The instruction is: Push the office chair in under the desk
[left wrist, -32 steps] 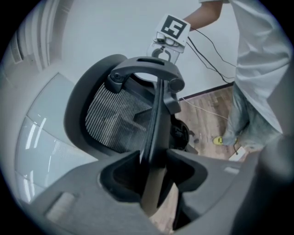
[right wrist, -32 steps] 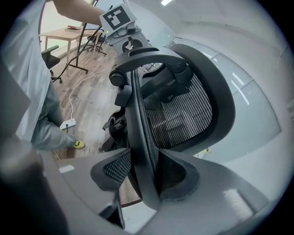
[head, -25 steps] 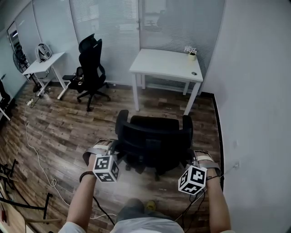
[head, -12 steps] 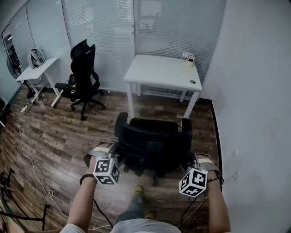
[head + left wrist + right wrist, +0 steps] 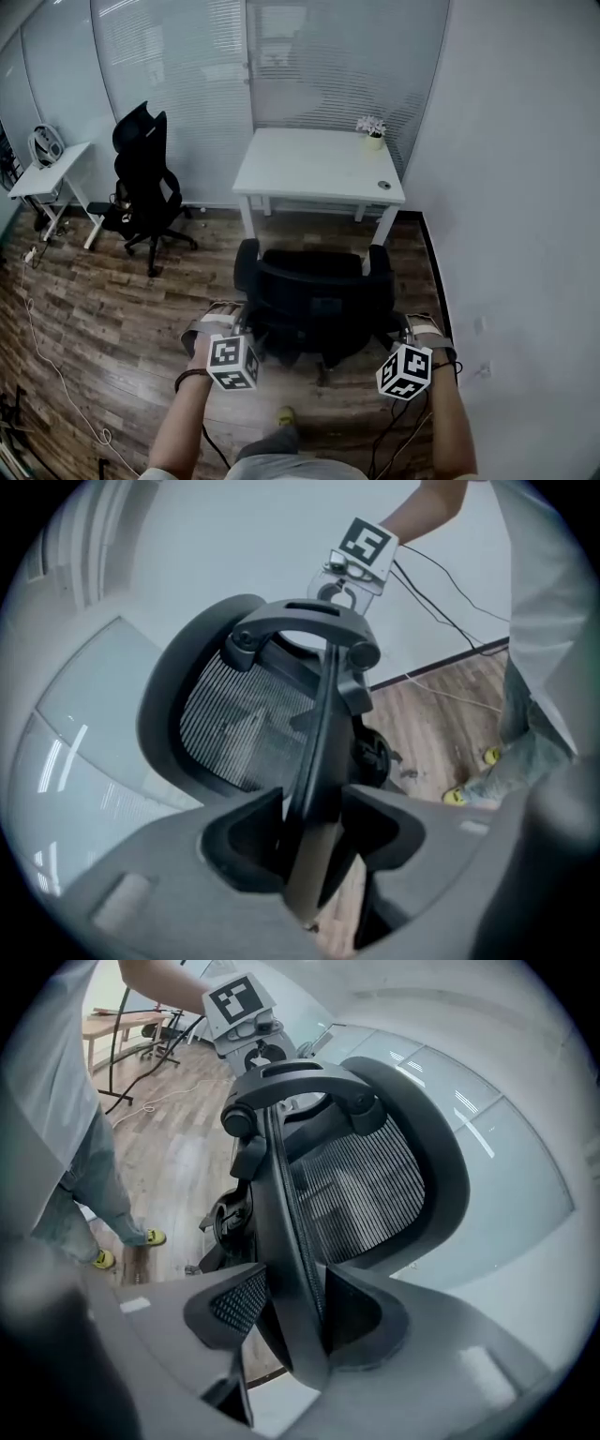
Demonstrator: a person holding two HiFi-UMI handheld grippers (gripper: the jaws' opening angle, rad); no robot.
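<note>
Wooden floor [image 5: 112, 300] is stretching out below a white desk [image 5: 309, 169]. The office chair [image 5: 319, 300] is standing just in front of it, not yet under. The left gripper [image 5: 314, 803] is clamping one edge of the backrest. The right gripper [image 5: 295, 1279] is opening its jaws around the other edge, pads touching it.

White shirt [image 5: 548, 592], bluish jeans [image 5: 80, 1194], maybe yellow shoes [image 5: 101, 1258]; black-and-white marker cubes [image 5: 233, 363].

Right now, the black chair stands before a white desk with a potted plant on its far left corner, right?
Not quite: the head view shows the potted plant on the far right corner of the white desk. The black chair does stand before it.
</note>
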